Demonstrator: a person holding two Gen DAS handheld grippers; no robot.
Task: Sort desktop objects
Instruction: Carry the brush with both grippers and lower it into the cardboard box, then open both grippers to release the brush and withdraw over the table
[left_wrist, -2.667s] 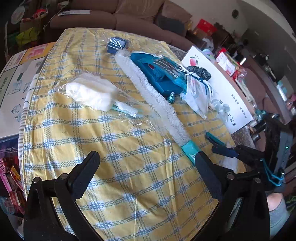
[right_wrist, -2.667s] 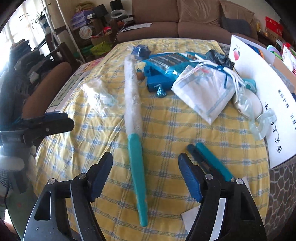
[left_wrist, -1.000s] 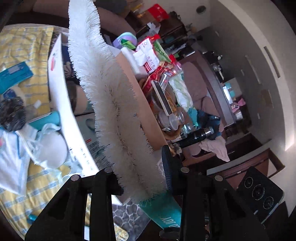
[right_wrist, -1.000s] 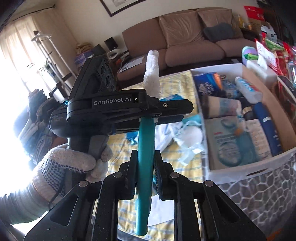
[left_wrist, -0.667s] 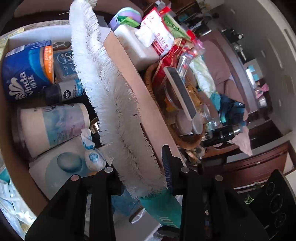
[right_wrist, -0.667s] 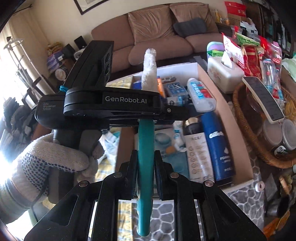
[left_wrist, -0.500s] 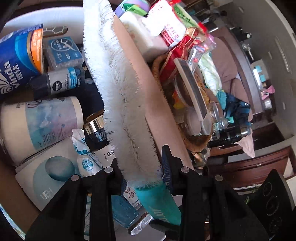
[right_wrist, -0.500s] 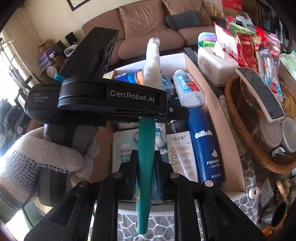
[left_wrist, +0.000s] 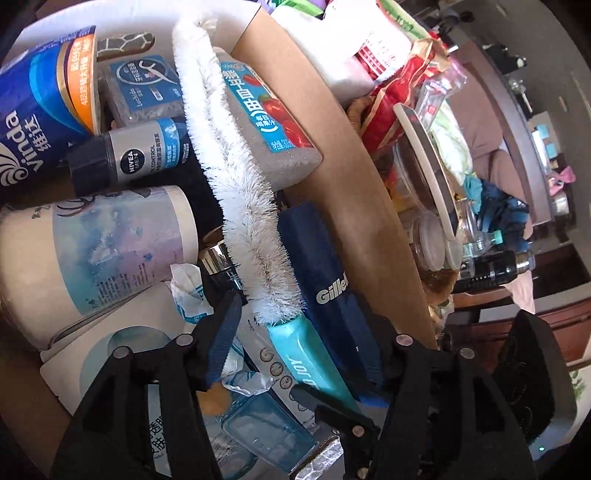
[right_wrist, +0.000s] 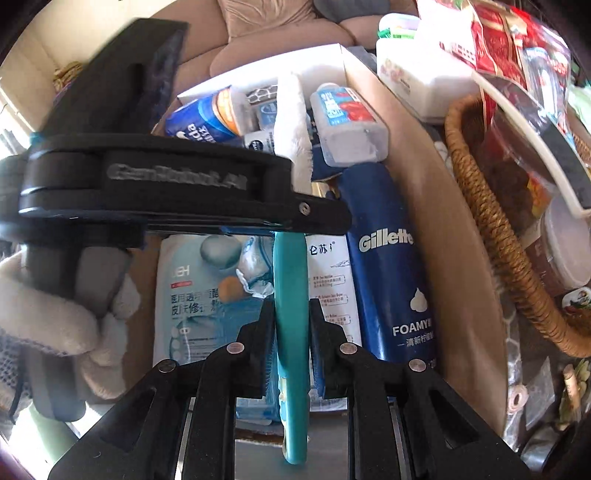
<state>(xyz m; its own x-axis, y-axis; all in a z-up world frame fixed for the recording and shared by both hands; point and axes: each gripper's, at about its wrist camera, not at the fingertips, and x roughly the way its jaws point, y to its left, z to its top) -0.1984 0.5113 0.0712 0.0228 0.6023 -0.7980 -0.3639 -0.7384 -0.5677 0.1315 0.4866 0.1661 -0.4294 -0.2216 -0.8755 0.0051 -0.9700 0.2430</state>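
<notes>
Right gripper (right_wrist: 291, 345) clamps teal brush (right_wrist: 290, 295) handle beside Gillette FOAMY can (right_wrist: 388, 266)

A home living room: beige sofa (right_wrist: 280, 22), wicker basket (right_wrist: 491, 229), carton of toiletries (left_wrist: 354, 192).

Both grippers point steeply downward. The left gripper (left_wrist: 299, 325), held in a white-gloved hand (right_wrist: 55, 317), has just been opening, jaws apart. The right gripper (right_wrist: 291, 332) is clamped tight
</notes>
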